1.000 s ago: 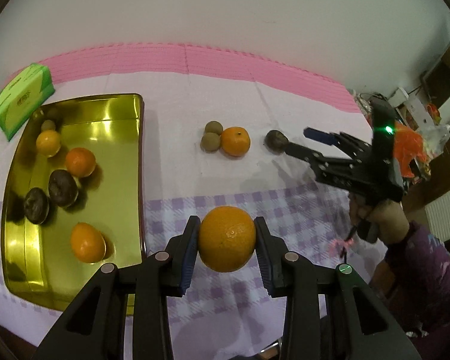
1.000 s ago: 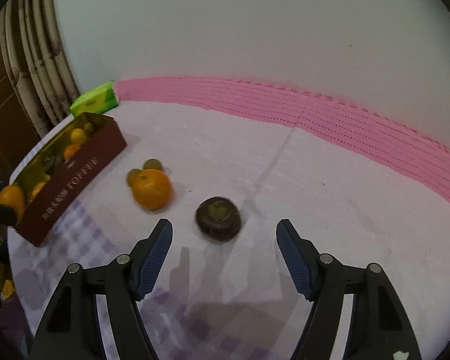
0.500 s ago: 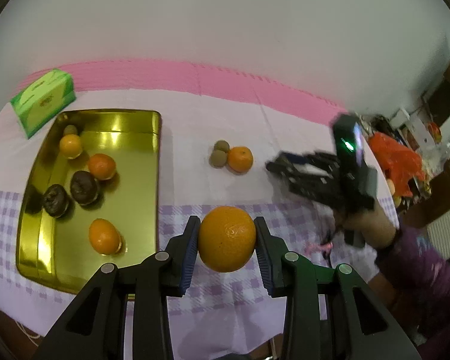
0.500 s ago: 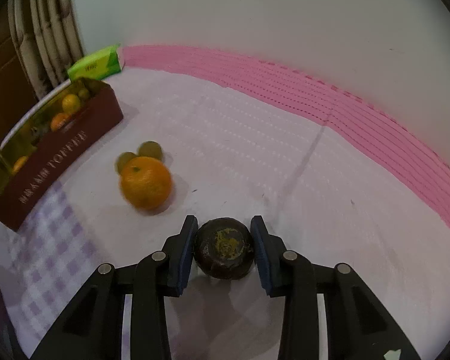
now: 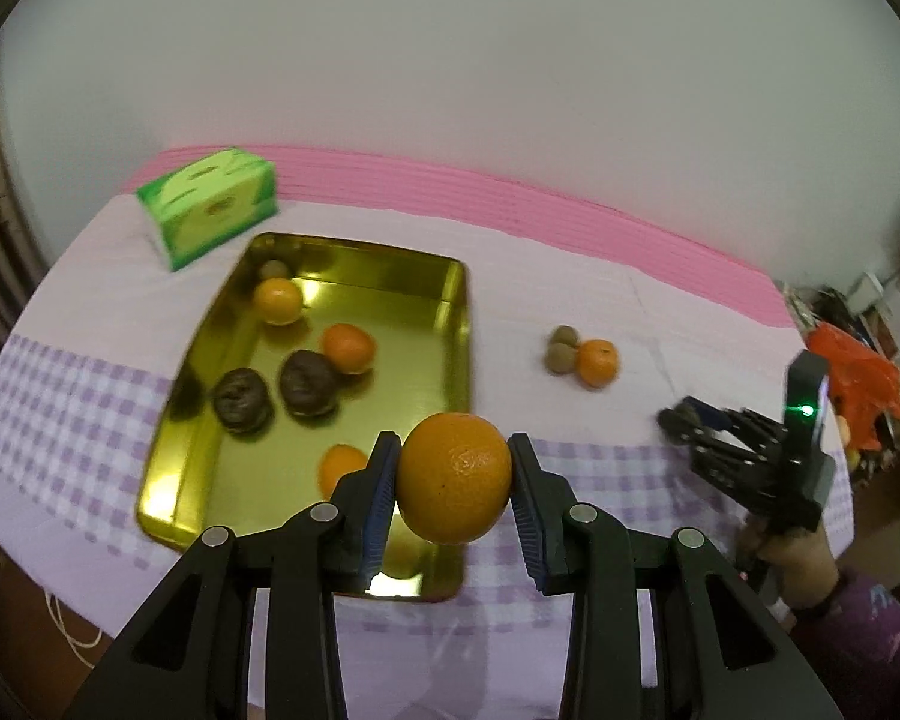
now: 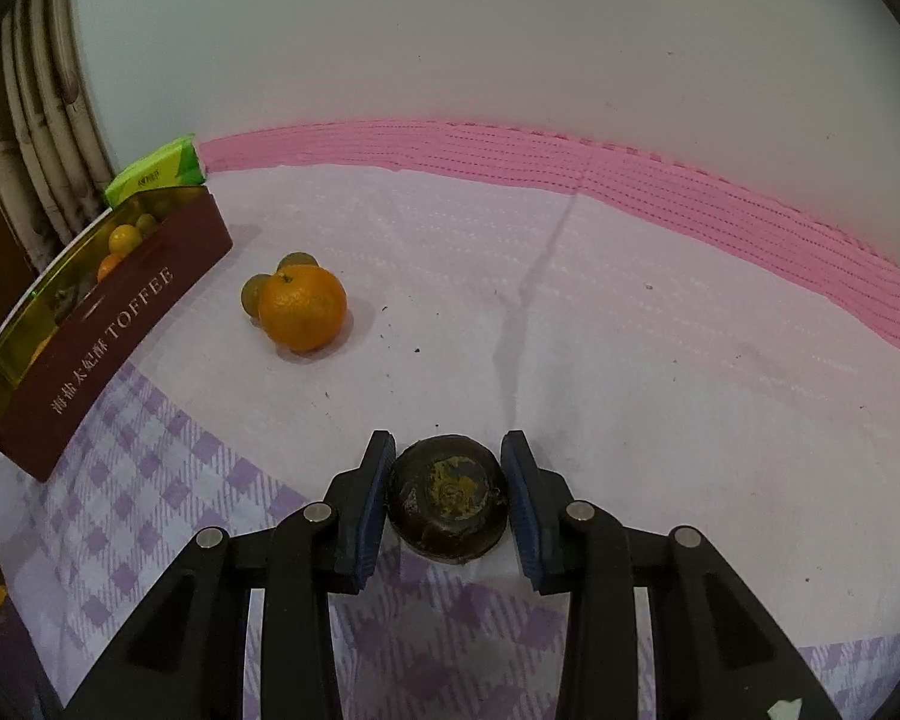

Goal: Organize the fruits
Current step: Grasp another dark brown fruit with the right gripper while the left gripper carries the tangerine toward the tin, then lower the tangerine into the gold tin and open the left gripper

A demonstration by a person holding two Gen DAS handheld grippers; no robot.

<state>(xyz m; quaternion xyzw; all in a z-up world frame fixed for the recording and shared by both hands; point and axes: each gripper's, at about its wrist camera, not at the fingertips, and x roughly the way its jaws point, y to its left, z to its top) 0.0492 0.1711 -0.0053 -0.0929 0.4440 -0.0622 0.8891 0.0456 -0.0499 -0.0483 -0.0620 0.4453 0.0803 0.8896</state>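
Note:
My left gripper point(image 5: 455, 483) is shut on a large orange point(image 5: 455, 477) and holds it above the near right corner of the gold tin tray point(image 5: 450, 300). The tray holds three small oranges, two dark round fruits point(image 5: 273, 393) and a kiwi. My right gripper point(image 6: 447, 495) is shut on a dark round fruit point(image 6: 447, 498) and holds it just above the checked cloth; it also shows in the left wrist view point(image 5: 690, 420) at the right. An orange point(image 6: 302, 307) and two kiwis point(image 6: 255, 294) lie on the cloth between tray and right gripper.
A green tissue box point(image 5: 210, 213) stands behind the tray point(image 6: 108, 336) at the table's far left. A pink strip runs along the wall. The table edge is close below both grippers. Clutter point(image 5: 858, 372) lies beyond the right end.
My left gripper carried the large orange left and up, toward the tray. My right gripper closed on the dark fruit and pulled it back toward the checked part of the cloth.

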